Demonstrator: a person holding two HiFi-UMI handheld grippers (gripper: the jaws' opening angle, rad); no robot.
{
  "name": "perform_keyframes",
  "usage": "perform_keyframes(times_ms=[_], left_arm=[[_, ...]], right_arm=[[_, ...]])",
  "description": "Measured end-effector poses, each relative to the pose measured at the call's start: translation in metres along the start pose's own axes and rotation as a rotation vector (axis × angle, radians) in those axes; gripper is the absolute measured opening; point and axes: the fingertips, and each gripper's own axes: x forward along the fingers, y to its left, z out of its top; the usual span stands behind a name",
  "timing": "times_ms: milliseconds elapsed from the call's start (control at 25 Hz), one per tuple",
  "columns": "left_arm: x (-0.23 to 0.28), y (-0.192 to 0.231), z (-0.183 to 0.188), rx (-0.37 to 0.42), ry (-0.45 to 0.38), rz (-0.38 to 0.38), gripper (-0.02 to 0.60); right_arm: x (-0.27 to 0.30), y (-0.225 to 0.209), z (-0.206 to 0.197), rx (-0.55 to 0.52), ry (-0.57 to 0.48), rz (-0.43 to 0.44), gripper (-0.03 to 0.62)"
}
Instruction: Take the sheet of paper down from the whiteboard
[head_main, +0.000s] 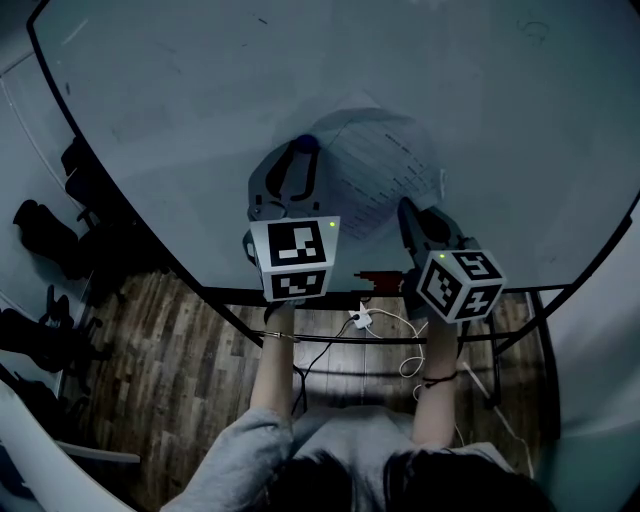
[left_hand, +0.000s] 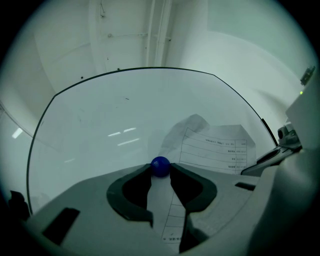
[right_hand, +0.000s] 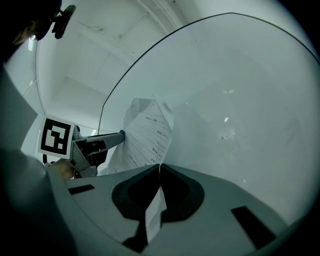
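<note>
The right hand-held gripper (right_hand: 160, 169) is pinching an edge of the sheet of paper (right_hand: 147, 135), apparently so it cannot drop. The left hand-held gripper (left_hand: 160, 171) is clamping the blue magnet (left_hand: 160, 164) that is pinning the crumpled sheet against the whiteboard (left_hand: 100, 115) behind.

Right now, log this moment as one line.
left tongs: shut on blue magnet | right tongs: shut on edge of sheet of paper | paper: creased, against whiteboard
</note>
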Motion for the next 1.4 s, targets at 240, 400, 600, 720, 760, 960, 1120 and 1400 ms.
perform_keyframes(times_ms=[240,400,600,720,760,960,1120,1400], left_arm=[[0.0,0.004,0.001,-0.014,-0.001,-0.001,0.104],[0.0,0.004,0.001,-0.02,-0.001,-0.001,0.104],[-0.001,0.001,0.001,-0.025,0.0,0.001,0.104],[-0.001,0.0,0.001,-0.033,0.0,0.003,0.104],[-0.001,0.0,0.0,-0.036,0.0,0.005,0.104],[-0.001,0.0,0.001,-0.039,-0.003,0.012,0.104],[-0.001,0.0,0.001,-0.048,-0.003,0.017,0.104],[-0.002,-0.001,0.001,-0.072,-0.01,0.0,0.104]], right_arm=[[0.001,0.001,0.0,0.025,0.003,-0.003,0.0],[0.0,-0.001,-0.003,0.038,0.008,-0.01,0.0],[-0.004,-0.004,-0.004,0.05,0.009,-0.013,0.0],[-0.008,-0.012,-0.007,0.043,0.02,-0.043,0.0],[-0.009,-0.015,-0.008,0.043,0.023,-0.052,0.0],[-0.017,-0.025,-0.008,0.047,0.019,-0.073,0.0],[-0.02,-0.028,-0.007,0.043,0.015,-0.075,0.0],[-0.03,-0.034,-0.006,0.044,-0.001,-0.101,0.0]])
